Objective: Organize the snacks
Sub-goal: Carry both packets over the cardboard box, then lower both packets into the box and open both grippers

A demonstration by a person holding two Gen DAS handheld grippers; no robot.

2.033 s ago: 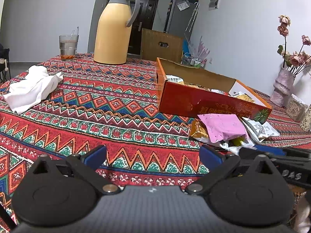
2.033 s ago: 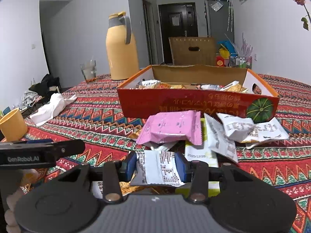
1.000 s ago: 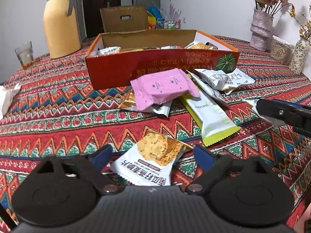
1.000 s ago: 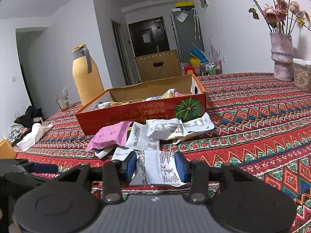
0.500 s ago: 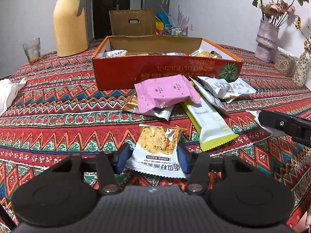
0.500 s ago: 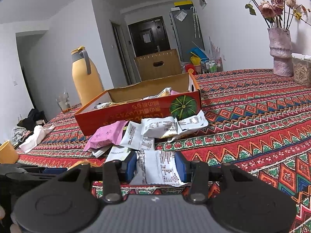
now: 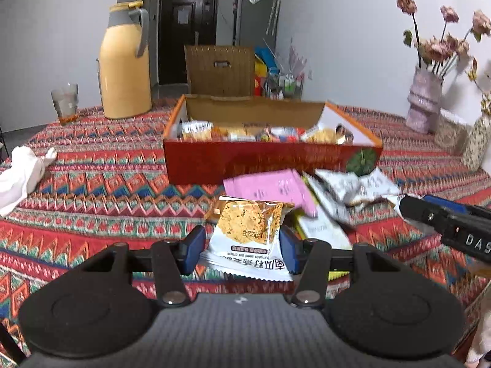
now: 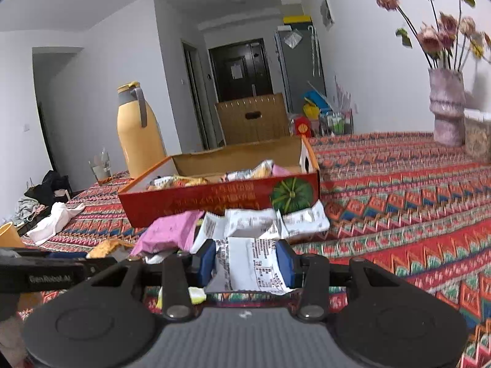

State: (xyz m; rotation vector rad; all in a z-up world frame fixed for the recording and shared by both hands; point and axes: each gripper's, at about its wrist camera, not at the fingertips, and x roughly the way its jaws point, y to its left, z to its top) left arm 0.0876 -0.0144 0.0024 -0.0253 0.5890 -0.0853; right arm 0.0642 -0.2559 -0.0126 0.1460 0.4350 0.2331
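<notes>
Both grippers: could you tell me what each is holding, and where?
Left gripper pinches the crisps packet by its side edges. Right gripper pinches a white packet the same way.

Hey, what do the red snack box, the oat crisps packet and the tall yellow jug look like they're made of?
Red snack box: printed cardboard, seemingly; its inner walls are bare brown.
Oat crisps packet: thin plastic film with a crinkled, slightly glossy surface and a serrated edge.
Yellow jug: smooth matte shell with a grey collar and handle, plastic or coated metal; cannot tell which.
</notes>
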